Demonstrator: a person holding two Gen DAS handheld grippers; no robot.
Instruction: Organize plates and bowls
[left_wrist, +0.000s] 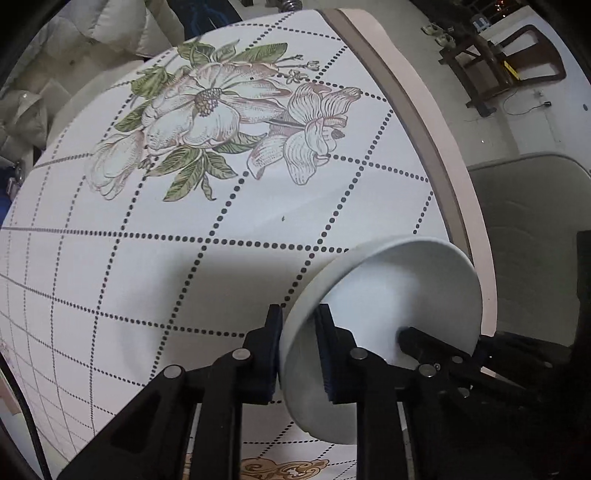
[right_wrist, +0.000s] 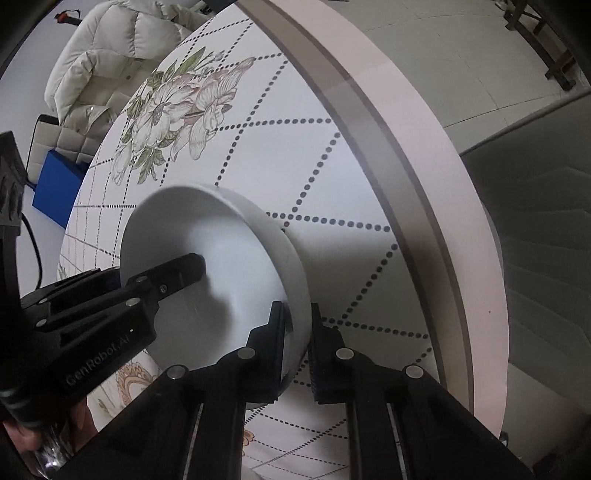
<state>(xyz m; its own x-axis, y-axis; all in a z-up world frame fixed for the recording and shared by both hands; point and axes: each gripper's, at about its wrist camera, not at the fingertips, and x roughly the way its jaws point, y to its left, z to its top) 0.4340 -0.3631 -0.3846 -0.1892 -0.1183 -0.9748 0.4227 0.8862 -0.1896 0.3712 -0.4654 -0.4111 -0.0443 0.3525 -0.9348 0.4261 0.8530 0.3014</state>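
Note:
A plain white bowl (left_wrist: 388, 295) is held between both grippers over the round table (left_wrist: 221, 258) with a flower and dotted-grid cloth. My left gripper (left_wrist: 297, 347) is shut on the bowl's rim, one finger inside and one outside. My right gripper (right_wrist: 297, 339) is shut on the opposite rim of the same bowl (right_wrist: 221, 251). The right gripper's finger (left_wrist: 424, 341) shows inside the bowl in the left wrist view. The left gripper's finger (right_wrist: 181, 273) shows inside the bowl in the right wrist view.
The table's pink edge (right_wrist: 424, 155) curves along the right, with grey floor beyond. A cream padded jacket on a chair (right_wrist: 107, 59) and a blue box (right_wrist: 59, 184) sit past the far side. A dark wooden chair (left_wrist: 495, 66) stands far right.

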